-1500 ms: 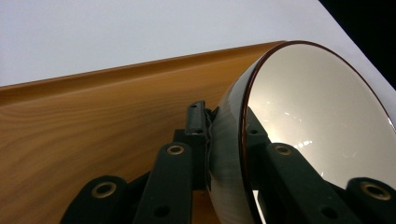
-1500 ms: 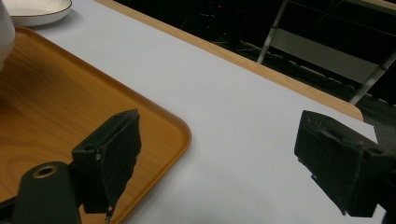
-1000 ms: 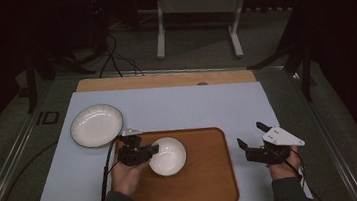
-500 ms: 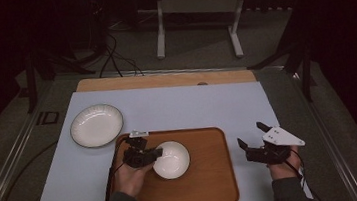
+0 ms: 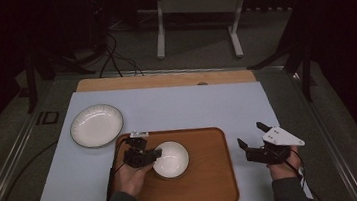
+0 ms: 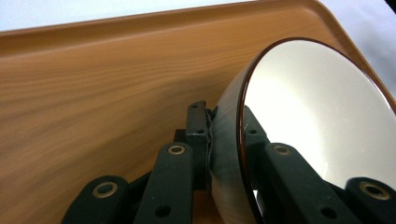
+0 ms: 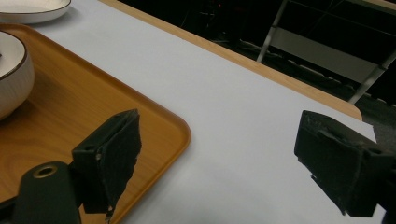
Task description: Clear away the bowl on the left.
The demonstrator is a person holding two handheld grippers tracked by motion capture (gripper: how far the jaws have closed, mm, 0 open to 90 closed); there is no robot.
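In the left gripper view the bowl runs off the right and bottom edges, and its wall hides the inner pad clamped on the rim. In the right gripper view the bowl and plate are cut by the left and top edges.

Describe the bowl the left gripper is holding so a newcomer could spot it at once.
Find the wooden tray on the pale blue mat. The small white bowl sits on its left half, rim pinched by the left gripper. Unlike the wide ribbed plate nearby, it is deeper and on the tray.
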